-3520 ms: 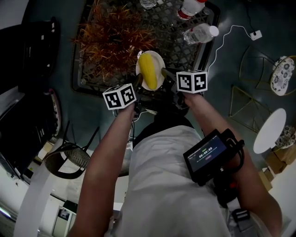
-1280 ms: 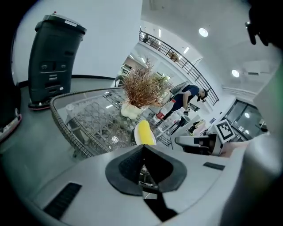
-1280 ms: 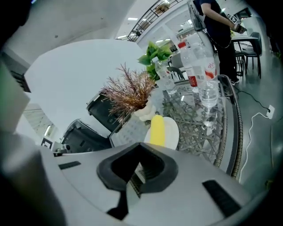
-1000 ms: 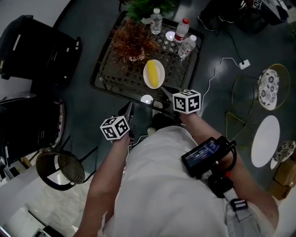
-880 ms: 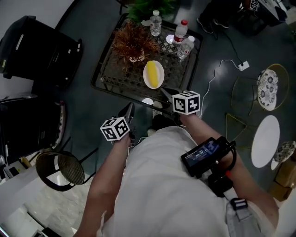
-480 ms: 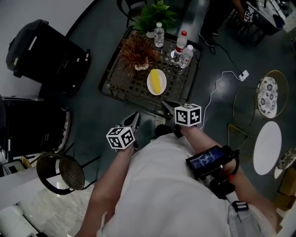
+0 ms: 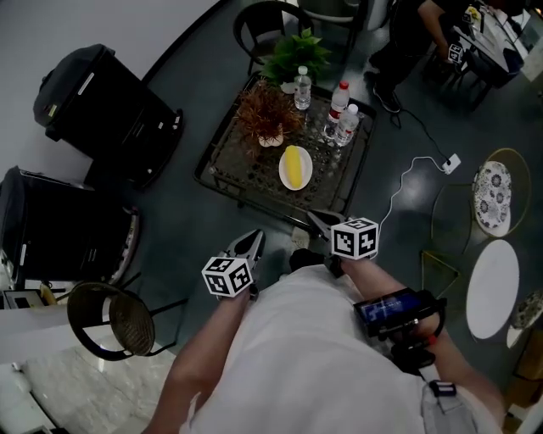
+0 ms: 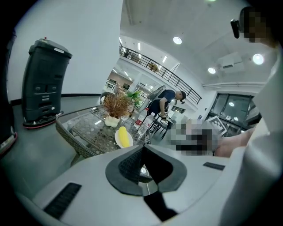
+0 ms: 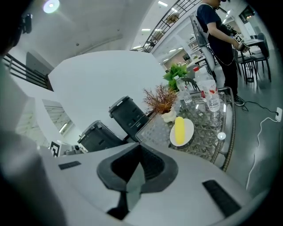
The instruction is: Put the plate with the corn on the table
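Observation:
A white plate (image 7: 283, 171) with a yellow corn cob (image 7: 295, 166) lies on the glass-topped wicker table (image 7: 240, 161), near its front edge. Both grippers hang close to my body, well short of the table. My left gripper (image 7: 257, 235) is shut and holds nothing. My right gripper (image 7: 313, 214) is also shut and holds nothing. The left gripper view looks past the left gripper (image 8: 142, 148) to the corn (image 8: 125, 137) on its plate (image 8: 117, 138). Beyond the right gripper (image 9: 139, 148), the right gripper view shows the corn (image 9: 179, 130) and plate (image 9: 188, 129).
The table also carries a dried plant (image 7: 267, 110), a green plant (image 7: 296, 54) and water bottles (image 7: 344, 119). Black machines (image 7: 106, 106) stand left, a wicker chair (image 7: 114, 315) at lower left. A cable and plug (image 7: 450, 163), round side tables (image 7: 493, 288) and a person (image 7: 424, 25) are at the right.
Both grippers have let go of the plate's rim and drawn back toward my body. The plate with corn stays on the table. The head view has backed away, so the table looks smaller.

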The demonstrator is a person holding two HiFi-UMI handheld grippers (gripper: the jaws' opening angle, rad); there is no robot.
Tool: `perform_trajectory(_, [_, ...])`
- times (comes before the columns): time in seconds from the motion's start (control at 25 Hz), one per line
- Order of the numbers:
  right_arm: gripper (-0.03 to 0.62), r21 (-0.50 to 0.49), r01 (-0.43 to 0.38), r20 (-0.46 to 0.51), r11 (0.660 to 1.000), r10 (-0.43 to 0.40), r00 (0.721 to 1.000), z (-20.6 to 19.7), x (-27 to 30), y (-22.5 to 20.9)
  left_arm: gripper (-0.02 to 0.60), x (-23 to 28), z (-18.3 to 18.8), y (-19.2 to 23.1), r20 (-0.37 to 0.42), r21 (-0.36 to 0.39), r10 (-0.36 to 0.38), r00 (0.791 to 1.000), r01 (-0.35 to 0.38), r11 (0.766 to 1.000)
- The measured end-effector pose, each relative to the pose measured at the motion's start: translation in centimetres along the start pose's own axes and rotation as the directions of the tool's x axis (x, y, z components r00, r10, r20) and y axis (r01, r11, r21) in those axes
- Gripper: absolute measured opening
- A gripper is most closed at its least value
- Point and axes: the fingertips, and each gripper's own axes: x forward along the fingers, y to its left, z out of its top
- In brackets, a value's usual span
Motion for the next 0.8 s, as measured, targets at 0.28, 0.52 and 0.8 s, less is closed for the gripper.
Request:
perform_trajectory(0.28, [0.008,-0.037,-0.013,0.020,0.999,0.014,1.000,-1.0,-2.2,1.6,0.008,-0.9,-0.2,-1.3,0.022,0.015,-0.012,1.000,0.012,1.000])
perform_trajectory(0.52, [0.008,-0.049,-0.011,0.025,0.999,0.012,1.000,-1.8,-2.5,2.5,0.008,-1.7,-0.1,-1.8,0.043,0.032,-0.020,0.999,0.019,0.999])
perform_trajectory(0.8, [0.008,-0.056,-0.007,0.038,0.998,0.009,0.999,-2.0,-4.6,2.5,0.008,-1.3,-1.0,-3.8,0.033,0.038,-0.037,0.999,0.036,0.999])
